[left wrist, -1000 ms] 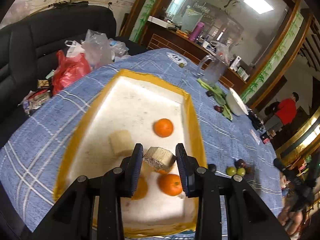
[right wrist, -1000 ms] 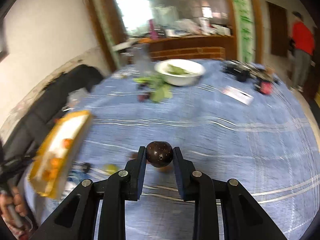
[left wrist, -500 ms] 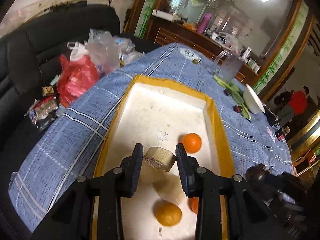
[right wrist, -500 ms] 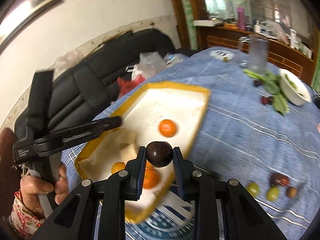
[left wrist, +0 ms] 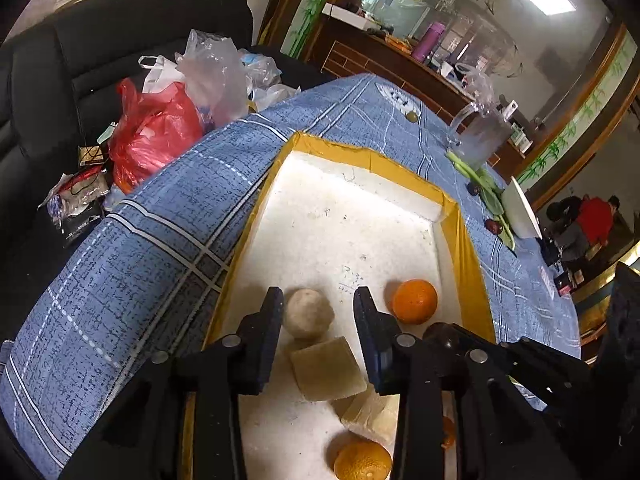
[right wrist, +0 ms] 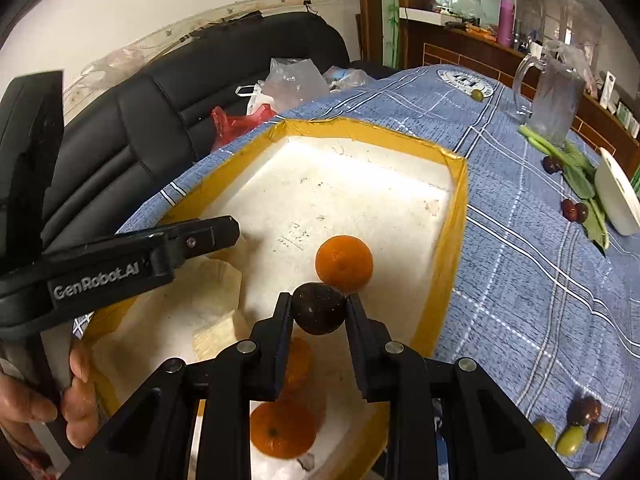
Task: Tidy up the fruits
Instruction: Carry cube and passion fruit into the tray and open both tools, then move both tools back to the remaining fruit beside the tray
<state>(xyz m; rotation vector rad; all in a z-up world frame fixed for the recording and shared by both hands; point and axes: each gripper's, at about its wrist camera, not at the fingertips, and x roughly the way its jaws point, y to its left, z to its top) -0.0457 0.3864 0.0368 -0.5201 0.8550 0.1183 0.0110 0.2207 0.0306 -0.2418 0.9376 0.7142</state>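
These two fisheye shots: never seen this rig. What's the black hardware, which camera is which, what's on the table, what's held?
No robot: a person holds a two-finger gripper in each hand, each carrying a forward-looking camera.

Left wrist view: the left gripper is open over a yellow-edged foam tray, with a pale round piece lying between its fingers.

Right wrist view: the right gripper pinches a dark round fruit above the tray, near an orange.

The tray also holds pale cut chunks. A blue checked tablecloth carries small loose fruits and a glass jug.

Black plastic left gripper (right wrist: 224,232) reads "GenRobot.AI", silver screws; bare-skinned hand (right wrist: 60,404), red patterned sleeve.
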